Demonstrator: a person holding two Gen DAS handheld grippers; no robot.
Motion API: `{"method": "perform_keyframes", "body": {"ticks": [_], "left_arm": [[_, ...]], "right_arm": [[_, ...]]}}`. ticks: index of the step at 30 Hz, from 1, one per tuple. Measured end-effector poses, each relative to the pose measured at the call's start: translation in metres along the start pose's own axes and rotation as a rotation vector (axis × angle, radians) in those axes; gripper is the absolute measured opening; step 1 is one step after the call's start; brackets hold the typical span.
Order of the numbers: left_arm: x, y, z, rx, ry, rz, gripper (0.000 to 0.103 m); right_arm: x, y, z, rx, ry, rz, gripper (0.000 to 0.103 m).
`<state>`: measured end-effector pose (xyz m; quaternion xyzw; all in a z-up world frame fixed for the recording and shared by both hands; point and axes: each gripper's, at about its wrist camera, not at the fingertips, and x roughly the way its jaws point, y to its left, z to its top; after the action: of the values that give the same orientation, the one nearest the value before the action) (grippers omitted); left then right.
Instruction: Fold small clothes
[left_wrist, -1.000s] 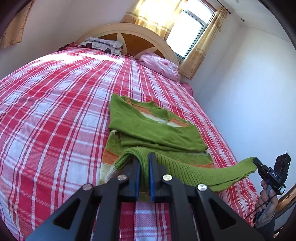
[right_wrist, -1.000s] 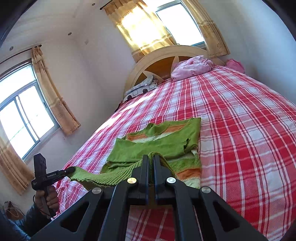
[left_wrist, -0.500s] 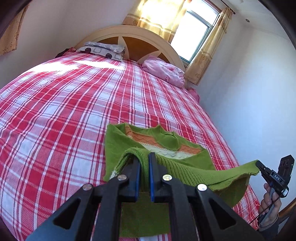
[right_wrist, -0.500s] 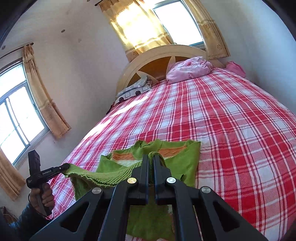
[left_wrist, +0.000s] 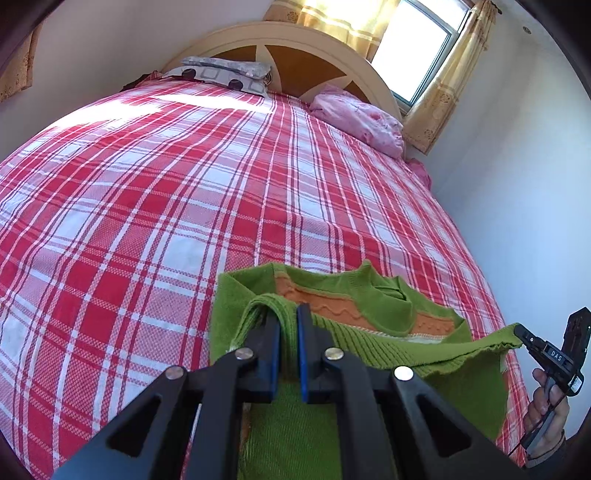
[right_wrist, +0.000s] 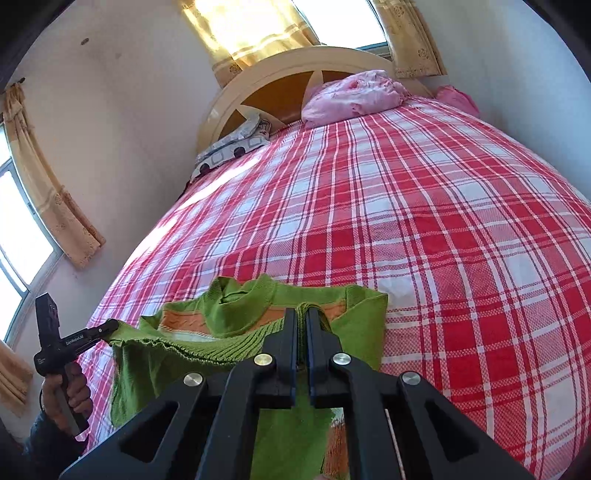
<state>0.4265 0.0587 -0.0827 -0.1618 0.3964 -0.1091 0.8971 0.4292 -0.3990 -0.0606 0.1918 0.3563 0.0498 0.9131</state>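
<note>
A small green knitted sweater (left_wrist: 373, 306) with an orange and cream band lies on the red plaid bed; it also shows in the right wrist view (right_wrist: 236, 310). My left gripper (left_wrist: 290, 314) is shut on one corner of its ribbed hem. My right gripper (right_wrist: 302, 314) is shut on the other hem corner. Both hold the hem raised and stretched between them, over the collar end. Each gripper shows in the other's view: the right one (left_wrist: 524, 338) and the left one (right_wrist: 107, 326). The lower sweater hangs hidden under the grippers.
The red plaid bedspread (left_wrist: 184, 192) covers the bed. A pink pillow (left_wrist: 358, 120) and a grey patterned pillow (left_wrist: 225, 72) lie by the curved headboard (left_wrist: 306, 48). A white wall (left_wrist: 517, 166) runs close along the bed's right side.
Both grippers have carried the hem up and forward toward the collar. The sweater's lower half has lifted off the bed and now drapes over the upper half.
</note>
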Motion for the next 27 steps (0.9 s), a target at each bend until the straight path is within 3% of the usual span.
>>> {"method": "perform_keyframes", "body": {"ticks": [4, 6, 7, 8, 12, 17, 22, 24, 27], "left_arm": [[0.026, 0.006, 0.002, -0.019, 0.040, 0.039, 0.010], [0.029, 0.007, 0.001, -0.018, 0.039, 0.057, 0.016], [0.027, 0.008, 0.000, -0.017, 0.034, 0.067, 0.017], [0.023, 0.010, -0.001, -0.019, 0.022, 0.072, 0.017], [0.000, 0.024, -0.003, -0.039, -0.029, 0.095, 0.034], [-0.004, 0.031, -0.021, -0.014, -0.001, 0.129, 0.035], [0.007, 0.019, -0.039, 0.063, 0.053, 0.168, 0.035], [0.010, 0.016, -0.040, 0.083, 0.047, 0.191, 0.036], [0.015, 0.017, -0.043, 0.093, 0.031, 0.231, 0.045]], "right_arm": [[0.042, -0.021, 0.006, 0.035, 0.073, -0.048, 0.008], [0.047, -0.028, 0.007, 0.036, 0.065, -0.116, 0.028], [0.045, -0.031, 0.007, 0.039, 0.050, -0.125, 0.052], [0.041, -0.033, 0.006, 0.047, 0.031, -0.107, 0.058], [0.023, -0.029, -0.005, 0.031, 0.007, -0.118, 0.058], [0.017, -0.009, -0.019, -0.037, 0.048, -0.094, 0.058], [0.032, 0.019, -0.020, -0.167, 0.083, -0.135, 0.052], [0.039, 0.034, -0.019, -0.209, 0.105, -0.101, 0.052], [0.062, 0.059, -0.027, -0.280, 0.204, -0.048, 0.052]]}}
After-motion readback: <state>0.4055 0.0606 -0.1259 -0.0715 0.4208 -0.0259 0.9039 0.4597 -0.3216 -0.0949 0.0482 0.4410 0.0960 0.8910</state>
